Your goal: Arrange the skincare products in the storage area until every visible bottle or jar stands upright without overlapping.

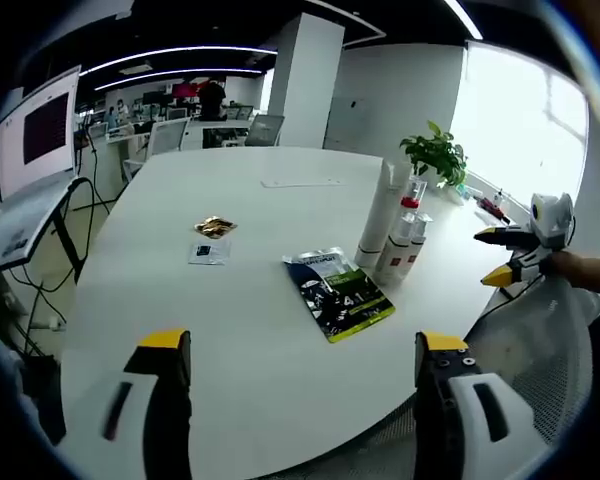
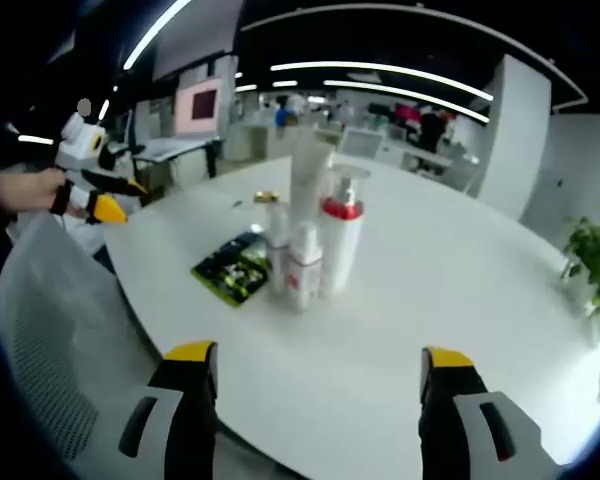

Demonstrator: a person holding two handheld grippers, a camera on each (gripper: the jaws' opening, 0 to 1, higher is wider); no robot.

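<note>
Both grippers are wide open & hold nothing. The left gripper point(image 1: 298, 365) and right gripper point(image 2: 315, 385) hang over the near edge of the white table point(image 1: 260, 300). The bottles point(image 2: 315, 235) stand up close together mid-table, w/ a dark packet point(image 1: 337, 292) lying flat just beside them. A small gold packet point(image 1: 215, 226) sits farther off.

Bright, even daylight pours from the window point(image 1: 525, 125) in the left gripper view, blowing it out to white beyond the potted plant point(image 1: 437, 153). Ceiling light strips point(image 2: 380, 70) glow overhead. The white table point(image 2: 450, 290) shows faint glare and soft shadows. Fisheye bending warps the edges; the right gripper view is slightly blurred.
</note>
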